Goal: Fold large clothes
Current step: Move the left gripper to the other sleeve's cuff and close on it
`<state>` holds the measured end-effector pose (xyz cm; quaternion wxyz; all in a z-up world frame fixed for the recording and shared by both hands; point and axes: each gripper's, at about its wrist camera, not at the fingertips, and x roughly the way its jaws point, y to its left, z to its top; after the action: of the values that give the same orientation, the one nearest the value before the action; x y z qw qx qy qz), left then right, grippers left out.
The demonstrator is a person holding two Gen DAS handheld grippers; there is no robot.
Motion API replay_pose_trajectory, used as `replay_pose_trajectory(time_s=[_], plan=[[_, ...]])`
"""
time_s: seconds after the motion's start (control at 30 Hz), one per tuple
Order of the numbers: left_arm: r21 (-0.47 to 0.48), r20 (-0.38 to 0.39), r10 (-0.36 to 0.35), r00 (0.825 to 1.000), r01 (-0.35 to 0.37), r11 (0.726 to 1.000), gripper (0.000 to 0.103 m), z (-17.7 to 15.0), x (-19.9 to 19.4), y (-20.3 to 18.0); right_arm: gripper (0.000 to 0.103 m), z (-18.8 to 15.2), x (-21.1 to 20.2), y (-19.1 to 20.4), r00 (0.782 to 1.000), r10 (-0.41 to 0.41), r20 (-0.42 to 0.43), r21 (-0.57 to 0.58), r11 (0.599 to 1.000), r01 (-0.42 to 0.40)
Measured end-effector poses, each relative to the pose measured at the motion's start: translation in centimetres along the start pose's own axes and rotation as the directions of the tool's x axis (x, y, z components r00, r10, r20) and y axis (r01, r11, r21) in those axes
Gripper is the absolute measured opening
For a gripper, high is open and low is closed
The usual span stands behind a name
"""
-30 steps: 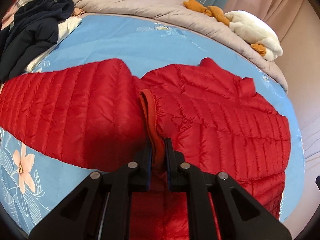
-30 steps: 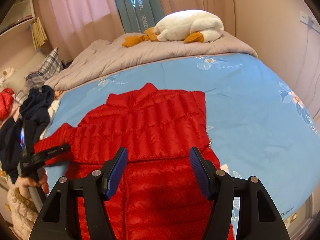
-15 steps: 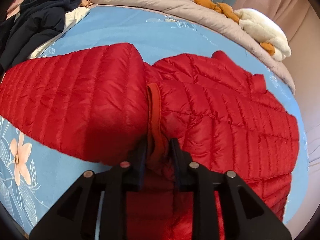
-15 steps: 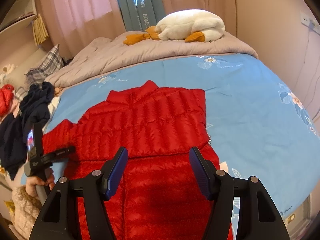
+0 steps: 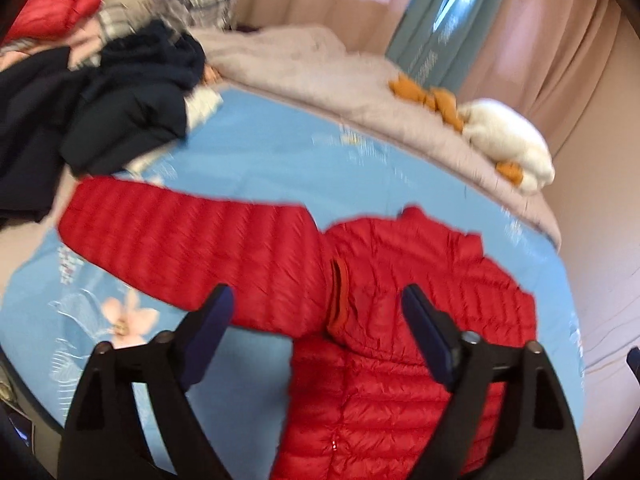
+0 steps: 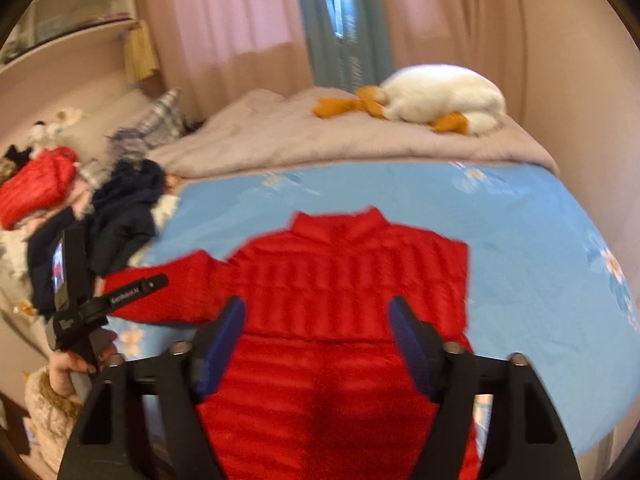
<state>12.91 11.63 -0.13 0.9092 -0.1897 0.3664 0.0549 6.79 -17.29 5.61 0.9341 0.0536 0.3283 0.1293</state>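
- Nearest in the left wrist view, the left gripper (image 5: 316,320) has its jaws opening wide and nothing between the pads; the orange-edged cuff (image 5: 338,300) lies loose on the cloth beyond them, toward 12 o'clock.
- In the right wrist view, the right gripper (image 6: 316,332) is also opening, empty, hanging over the lower body of the red puffer jacket (image 6: 340,304).
- The jacket lies flat on the blue floral bedsheet (image 6: 520,240), collar toward 12 o'clock, one sleeve (image 5: 180,248) stretching out toward 9 o'clock.
- By its look it is light, soft and springy, with a slippery shell, so a fold will likely puff back open. Pinching a seam, cuff or hem should hold better than a grip on the quilted middle.
- Both grippers tilt downward above the jacket; the person's hand (image 6: 76,360) grips the left tool at 8 o'clock.
- Far off: dark clothes (image 5: 100,112), a grey duvet (image 6: 320,144), a white plush goose (image 6: 440,100).
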Motion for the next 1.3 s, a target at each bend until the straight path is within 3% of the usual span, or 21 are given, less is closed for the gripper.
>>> replay_pose_trajectory(time_s=[0.1, 0.2, 0.33, 0.47, 0.6, 0.83, 1.0, 1.3], plan=[[-0.018, 0.058, 0.022, 0.998, -0.021, 1.000, 0.103, 0.5, -2.9, 1.0, 0.091, 1.3, -0.7, 1.8, 0.996, 0.082, 0.039, -0.012, 0.997, -0.081], [-0.049, 0.095, 0.056, 0.994, -0.051, 0.998, 0.103, 0.6, -5.0, 2.3, 0.096, 1.9, -0.7, 2.9, 0.986, 0.150, 0.068, 0.005, 0.989, -0.151], [-0.082, 0.096, 0.108, 0.989, -0.100, 0.992, 0.103, -0.1, -6.5, 4.3, 0.100, 1.8, 0.1, 4.0, 0.981, 0.171, 0.090, -0.007, 0.985, -0.171], [-0.125, 0.099, 0.191, 0.977, -0.178, 0.976, 0.103, -1.1, -6.8, 6.6, 0.100, 0.9, 1.2, 4.1, 0.987, 0.128, 0.093, -0.012, 0.992, -0.127], [-0.177, 0.067, 0.214, 0.974, -0.200, 0.964, 0.103, -2.4, -6.0, 9.6, 0.100, -0.2, 1.9, 3.3, 0.992, 0.105, 0.073, -0.004, 0.994, -0.105], [-0.265, 0.003, 0.217, 0.976, -0.208, 0.941, 0.103, -3.6, -3.1, 13.1, 0.100, -1.8, 2.8, 0.8, 0.999, -0.010, 0.049, 0.042, 0.999, 0.008], [-0.317, -0.044, 0.170, 0.984, -0.176, 0.932, 0.103, -3.6, -1.0, 15.5, 0.100, -3.0, 3.6, -0.8, 0.998, -0.068, 0.016, 0.030, 0.997, 0.068], [-0.468, -0.070, 0.183, 0.981, -0.194, 0.862, 0.102, -2.8, 1.7, 21.1, 0.100, -4.1, 4.1, -3.5, 0.989, -0.148, -0.018, 0.057, 0.987, 0.148]])
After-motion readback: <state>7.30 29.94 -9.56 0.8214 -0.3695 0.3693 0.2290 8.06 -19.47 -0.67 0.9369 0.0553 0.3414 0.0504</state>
